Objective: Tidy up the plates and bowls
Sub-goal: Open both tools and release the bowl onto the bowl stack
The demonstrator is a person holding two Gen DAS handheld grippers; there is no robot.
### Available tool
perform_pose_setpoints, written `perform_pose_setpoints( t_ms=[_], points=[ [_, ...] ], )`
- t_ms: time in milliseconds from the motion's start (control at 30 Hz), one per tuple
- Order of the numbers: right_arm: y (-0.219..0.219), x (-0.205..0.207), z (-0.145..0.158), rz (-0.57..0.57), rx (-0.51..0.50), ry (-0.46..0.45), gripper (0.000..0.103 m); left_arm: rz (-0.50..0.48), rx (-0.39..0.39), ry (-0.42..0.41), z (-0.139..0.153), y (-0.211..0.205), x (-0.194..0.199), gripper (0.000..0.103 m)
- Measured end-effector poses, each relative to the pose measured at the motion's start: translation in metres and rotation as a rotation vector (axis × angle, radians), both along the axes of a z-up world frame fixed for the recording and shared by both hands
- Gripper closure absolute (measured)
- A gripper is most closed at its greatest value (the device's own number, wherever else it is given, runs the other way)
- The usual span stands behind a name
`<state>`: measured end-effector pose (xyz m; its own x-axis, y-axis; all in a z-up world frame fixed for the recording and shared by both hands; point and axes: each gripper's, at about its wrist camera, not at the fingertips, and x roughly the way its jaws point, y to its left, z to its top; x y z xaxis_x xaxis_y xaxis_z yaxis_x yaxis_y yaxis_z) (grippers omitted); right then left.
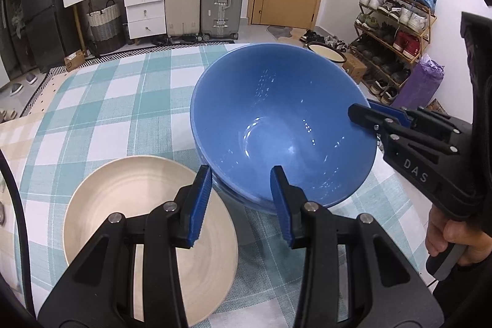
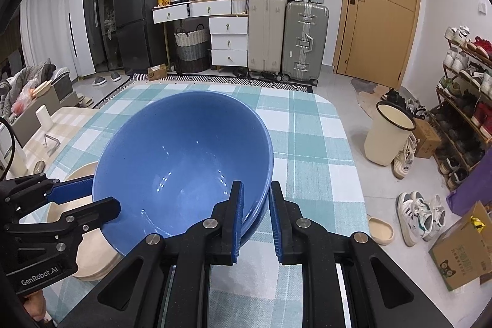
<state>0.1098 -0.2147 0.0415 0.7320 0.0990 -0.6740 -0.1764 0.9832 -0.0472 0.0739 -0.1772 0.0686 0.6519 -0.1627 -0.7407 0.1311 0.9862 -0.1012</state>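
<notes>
Blue first: holding the blue bowl [image 1: 276, 119] tilted over the checked bench [image 1: 107, 100], centre of both views, with mouth turned to the lenses. Pinching its rim with the right gripper [image 2: 255, 205], fingers closed on the wall at lower centre of the right wrist view, one inside, one outside. Straddling the opposite rim with the left gripper [image 1: 243, 189], fingers parted and showing a clear gap to the wall, so not clamping. Noticing what looks like a second blue bowl [image 1: 235, 196] nested just beneath, peeking out at lower centre of the left wrist view; judging, not confirming, that both are being held as one. Keeping in mind the cream plate [image 1: 123, 205], lying at lower left, just beside the bowl's low edge. Probably steadying the bowls for setting down: levelling the tilt before lowering, closing the left fingers squarely across the rim rather than on a corner, avoiding knocking the plate, easing the right grip off only after resting the base flat
</notes>
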Motion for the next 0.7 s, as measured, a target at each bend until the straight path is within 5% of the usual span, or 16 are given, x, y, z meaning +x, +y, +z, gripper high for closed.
perform_pose_setpoints(
  t_ms=[700],
  points=[
    [0.011, -0.002, -0.012, -0.017, -0.073, -0.004, 0.086, -0.004, 0.058, 0.011, -0.019, -0.004, 0.016, 0.067]
  ],
)
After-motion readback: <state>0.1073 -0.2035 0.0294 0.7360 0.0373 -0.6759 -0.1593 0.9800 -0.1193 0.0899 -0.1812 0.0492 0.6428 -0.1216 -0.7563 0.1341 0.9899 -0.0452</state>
